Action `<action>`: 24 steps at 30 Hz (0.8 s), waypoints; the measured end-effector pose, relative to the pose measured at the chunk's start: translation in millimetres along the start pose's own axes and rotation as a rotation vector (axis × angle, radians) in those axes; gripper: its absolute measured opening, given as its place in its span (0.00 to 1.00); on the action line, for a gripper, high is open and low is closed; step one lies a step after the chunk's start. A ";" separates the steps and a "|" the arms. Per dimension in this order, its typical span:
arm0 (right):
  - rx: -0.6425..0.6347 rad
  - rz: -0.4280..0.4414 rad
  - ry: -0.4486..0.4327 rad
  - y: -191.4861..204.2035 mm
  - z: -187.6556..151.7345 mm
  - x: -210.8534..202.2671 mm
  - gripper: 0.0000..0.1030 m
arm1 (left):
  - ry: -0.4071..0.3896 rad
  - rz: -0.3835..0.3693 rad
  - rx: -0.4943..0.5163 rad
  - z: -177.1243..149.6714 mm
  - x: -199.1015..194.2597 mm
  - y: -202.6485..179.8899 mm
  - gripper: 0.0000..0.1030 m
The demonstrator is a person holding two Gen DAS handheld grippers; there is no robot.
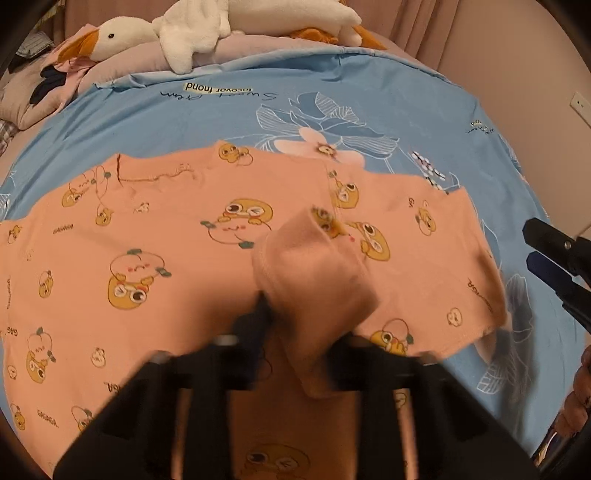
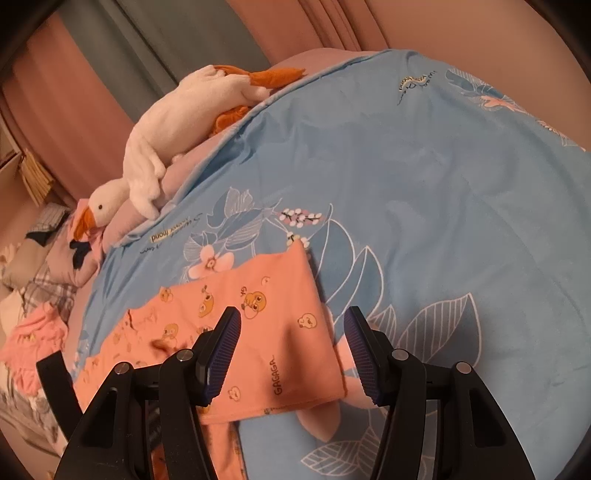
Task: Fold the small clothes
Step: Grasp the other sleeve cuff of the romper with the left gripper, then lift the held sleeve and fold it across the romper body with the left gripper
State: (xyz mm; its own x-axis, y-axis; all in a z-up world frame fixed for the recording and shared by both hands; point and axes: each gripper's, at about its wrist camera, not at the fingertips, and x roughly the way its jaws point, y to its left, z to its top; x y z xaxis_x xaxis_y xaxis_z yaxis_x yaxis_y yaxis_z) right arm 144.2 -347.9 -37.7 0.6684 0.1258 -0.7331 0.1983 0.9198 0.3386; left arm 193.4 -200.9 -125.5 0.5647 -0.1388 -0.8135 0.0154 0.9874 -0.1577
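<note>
Left gripper (image 1: 295, 306) clamped on a lifted fold of the peach shirt (image 1: 166, 258) spread lengthwise across the blue bed cover (image 1: 369, 110), nearer than the right gripper (image 2: 291, 350), fingers apart above the shirt's right edge.

warm dim light, fisheye edges, foreground blur

We are in a home bedroom: a bed under a blue floral duvet (image 2: 424, 206), a plush goose (image 1: 184, 33) against pillows (image 1: 33, 99), and pink curtains (image 2: 332, 22) behind.
</note>
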 end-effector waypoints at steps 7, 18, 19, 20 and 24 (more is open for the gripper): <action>0.000 0.008 0.012 0.8 0.7 2.7 0.56 | -0.066 -0.077 -0.095 12.5 -22.4 14.4 0.05; 0.007 0.039 0.019 1.0 0.2 3.0 0.56 | -0.210 -0.147 -0.199 39.7 -80.3 46.4 0.05; 0.005 0.045 0.023 1.4 -0.2 3.6 0.56 | -0.216 -0.145 -0.209 41.3 -83.8 49.7 0.05; 0.003 0.046 0.029 2.6 -0.3 4.6 0.56 | -0.229 -0.140 -0.215 42.3 -88.5 53.6 0.05; -0.008 0.053 0.043 4.8 -1.7 7.7 0.56 | -0.292 -0.118 -0.226 46.0 -106.7 65.2 0.05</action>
State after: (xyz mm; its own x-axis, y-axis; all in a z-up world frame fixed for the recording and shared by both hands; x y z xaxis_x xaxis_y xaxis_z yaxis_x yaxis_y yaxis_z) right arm 149.1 -341.9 -42.7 0.6467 0.1899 -0.7388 0.1577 0.9143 0.3731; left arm 172.2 -118.2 -23.2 0.7816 -0.1910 -0.5938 -0.0695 0.9194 -0.3871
